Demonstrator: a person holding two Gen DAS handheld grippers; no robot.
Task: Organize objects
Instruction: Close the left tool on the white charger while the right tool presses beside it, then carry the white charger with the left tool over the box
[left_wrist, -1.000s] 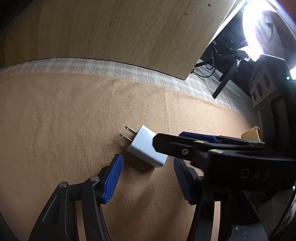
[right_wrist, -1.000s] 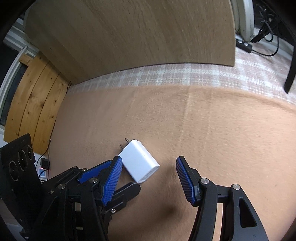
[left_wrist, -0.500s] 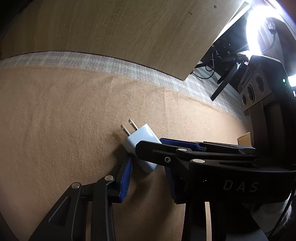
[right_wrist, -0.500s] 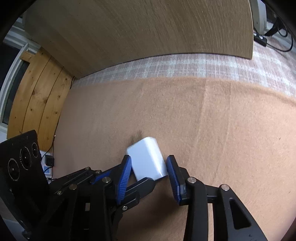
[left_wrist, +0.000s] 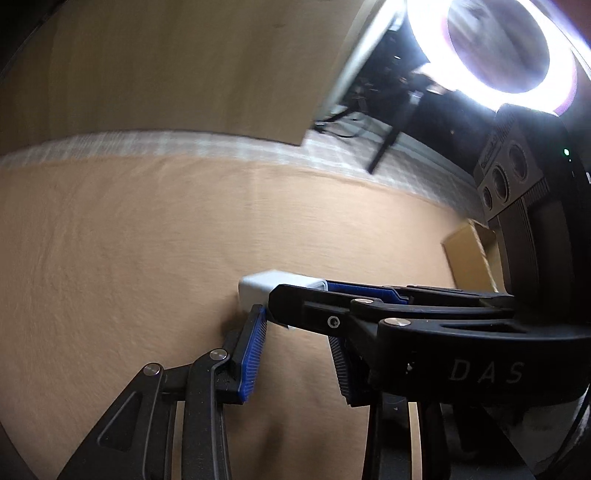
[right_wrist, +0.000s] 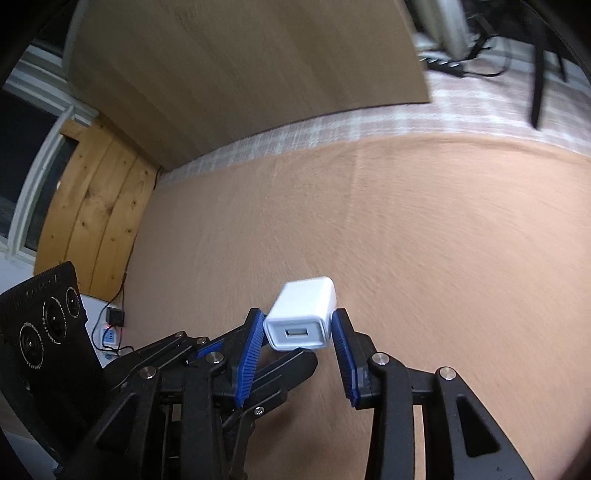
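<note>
The white charger (right_wrist: 301, 314) sits between the blue pads of the right gripper (right_wrist: 297, 334), with its USB socket turned toward the camera; both pads press its side faces, so this gripper is closed on the charger and holds it free above the brown cloth (right_wrist: 424, 240). I judge that it is held by the narrow sides because these flat faces give the ribbed pads a firm seat. The left gripper (left_wrist: 295, 339) comes to the charger from the other side, its jaws only partly apart; one pad touches the lower corner of the charger, but whether the other pad also presses I cannot tell, because the right gripper's finger covers it. The right wrist view shows the socket and the clean grip; the left wrist view shows only a corner of the charger, yet it alone shows the cardboard box (left_wrist: 467, 254) to the right of the charger, possibly the place where it should go
</note>
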